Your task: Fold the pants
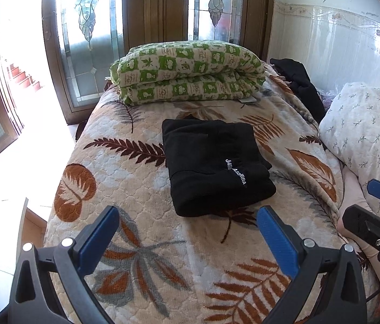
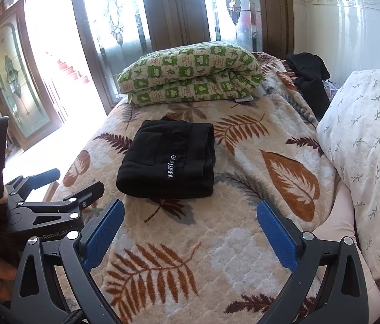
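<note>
A: Since the pants (image 1: 217, 166) already lie as a compact black bundle mid-frame on the leaf-print blanket (image 1: 141, 189), what could spoil it now?

B: A careless pass. The left gripper (image 1: 187, 240) and the right gripper (image 2: 190, 232) both stand wide apart and empty at the lower edge of their views, clear of the cloth. If either dips forward, a finger could catch the near fold and drag the stack open; I judge the plush blanket would let it slide.

A: Anything you can't make out?

B: The white lettering on the pants is partly creased and unreadable. At upper right, a dark garment (image 2: 310, 78) beside the green quilt (image 2: 190, 75) is half hidden behind the white pillow (image 2: 365, 148). Window glare washes out the left side.
</note>
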Tool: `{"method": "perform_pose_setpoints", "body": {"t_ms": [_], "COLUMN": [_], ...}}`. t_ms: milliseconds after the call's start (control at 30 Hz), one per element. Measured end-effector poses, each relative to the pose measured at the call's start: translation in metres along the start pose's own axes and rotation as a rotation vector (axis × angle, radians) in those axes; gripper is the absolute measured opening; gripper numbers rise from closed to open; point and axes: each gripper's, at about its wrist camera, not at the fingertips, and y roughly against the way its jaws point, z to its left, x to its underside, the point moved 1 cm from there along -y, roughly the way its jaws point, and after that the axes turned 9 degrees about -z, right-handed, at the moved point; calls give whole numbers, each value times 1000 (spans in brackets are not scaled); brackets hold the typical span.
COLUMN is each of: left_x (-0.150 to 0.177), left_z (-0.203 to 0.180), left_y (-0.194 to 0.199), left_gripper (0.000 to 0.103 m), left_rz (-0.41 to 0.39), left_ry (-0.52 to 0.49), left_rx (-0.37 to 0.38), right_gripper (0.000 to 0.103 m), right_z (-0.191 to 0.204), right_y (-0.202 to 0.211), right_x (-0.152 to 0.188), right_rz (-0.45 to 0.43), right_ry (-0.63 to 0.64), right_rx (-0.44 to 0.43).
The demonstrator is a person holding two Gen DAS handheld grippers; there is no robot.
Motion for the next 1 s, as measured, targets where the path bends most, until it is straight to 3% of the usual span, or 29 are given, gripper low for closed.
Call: {"method": "perform_pose_setpoints", "body": {"t_ms": [1000], "left_x": [1], "left_z": [4], "left_y": [-4], "left_gripper": [103], "left_rz": [10], "left_ry": [4], "left_rx": [11], "right_gripper": [100], "right_z": [0], "right_y": [-5], "right_x": [1], "right_rz": [7], "right_ry": [-29], "right_rx": [7]}}
